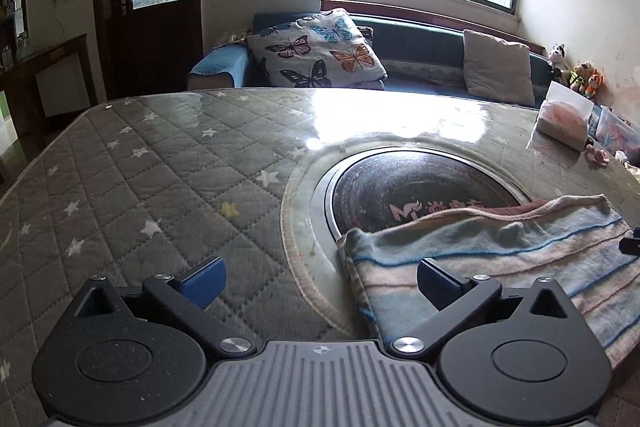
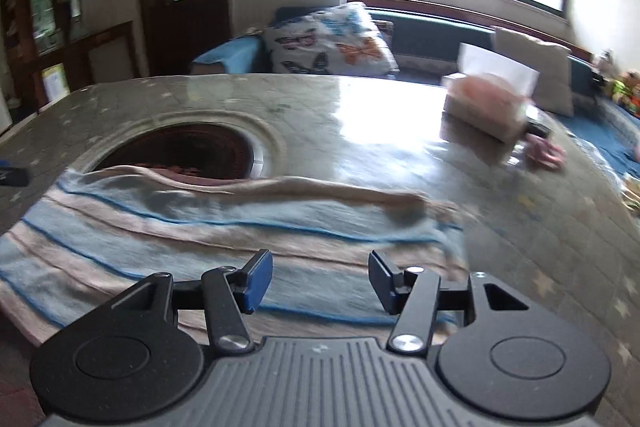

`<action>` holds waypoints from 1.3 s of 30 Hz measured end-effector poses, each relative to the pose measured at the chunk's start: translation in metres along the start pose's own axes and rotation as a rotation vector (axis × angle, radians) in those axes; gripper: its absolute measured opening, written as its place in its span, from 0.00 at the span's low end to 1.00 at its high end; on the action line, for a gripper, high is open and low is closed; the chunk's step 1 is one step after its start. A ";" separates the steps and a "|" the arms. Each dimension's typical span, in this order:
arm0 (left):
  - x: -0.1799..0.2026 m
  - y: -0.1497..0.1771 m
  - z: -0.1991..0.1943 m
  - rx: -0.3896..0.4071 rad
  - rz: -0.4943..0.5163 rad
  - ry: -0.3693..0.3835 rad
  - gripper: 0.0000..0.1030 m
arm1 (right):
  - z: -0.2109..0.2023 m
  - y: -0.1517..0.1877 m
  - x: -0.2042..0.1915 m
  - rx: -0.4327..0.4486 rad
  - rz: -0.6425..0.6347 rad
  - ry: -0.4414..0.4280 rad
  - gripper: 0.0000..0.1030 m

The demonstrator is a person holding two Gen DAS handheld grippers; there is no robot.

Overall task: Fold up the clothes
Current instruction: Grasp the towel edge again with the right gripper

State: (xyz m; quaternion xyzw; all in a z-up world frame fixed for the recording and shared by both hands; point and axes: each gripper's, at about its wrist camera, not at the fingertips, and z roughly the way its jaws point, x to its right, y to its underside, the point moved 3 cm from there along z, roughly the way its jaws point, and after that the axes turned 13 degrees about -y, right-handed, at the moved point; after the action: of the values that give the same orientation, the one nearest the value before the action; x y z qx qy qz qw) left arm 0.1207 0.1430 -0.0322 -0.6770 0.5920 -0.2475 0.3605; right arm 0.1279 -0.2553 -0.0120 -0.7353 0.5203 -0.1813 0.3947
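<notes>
The striped towel in pale blue and pink lies folded flat on the counter, partly covering its round black plate.

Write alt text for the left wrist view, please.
The open left claw hovers low over a quilted, star-patterned table, empty, at the left edge of a folded striped towel. Behind it are a round dark cooktop and a sofa.

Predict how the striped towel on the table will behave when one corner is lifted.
The striped towel will probably droop rather than stay flat: its far edge already lies rumpled. It looks thin, so likely light. On the glossy table it may slide when pushed.
</notes>
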 end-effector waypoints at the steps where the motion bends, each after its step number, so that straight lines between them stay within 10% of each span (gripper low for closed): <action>1: -0.001 0.002 0.000 -0.004 -0.005 0.004 1.00 | -0.002 0.002 0.008 0.003 0.018 0.018 0.53; 13: 0.001 0.021 -0.001 -0.047 -0.034 0.019 1.00 | -0.008 0.019 0.073 0.016 0.209 0.062 0.52; 19: 0.004 0.027 -0.004 -0.044 -0.035 0.023 1.00 | -0.006 0.018 0.065 0.007 0.200 0.047 0.24; 24: 0.007 0.030 -0.007 -0.036 -0.030 0.030 1.00 | -0.005 0.012 0.055 -0.002 0.187 0.059 0.10; 39: 0.002 0.047 -0.015 -0.025 -0.027 0.062 1.00 | -0.018 -0.049 -0.052 0.015 -0.038 -0.017 0.07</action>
State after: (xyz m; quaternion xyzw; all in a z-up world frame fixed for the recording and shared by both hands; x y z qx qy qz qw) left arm 0.0803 0.1362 -0.0604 -0.6813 0.5969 -0.2658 0.3300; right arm 0.1255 -0.2079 0.0439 -0.7435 0.5015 -0.1863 0.4012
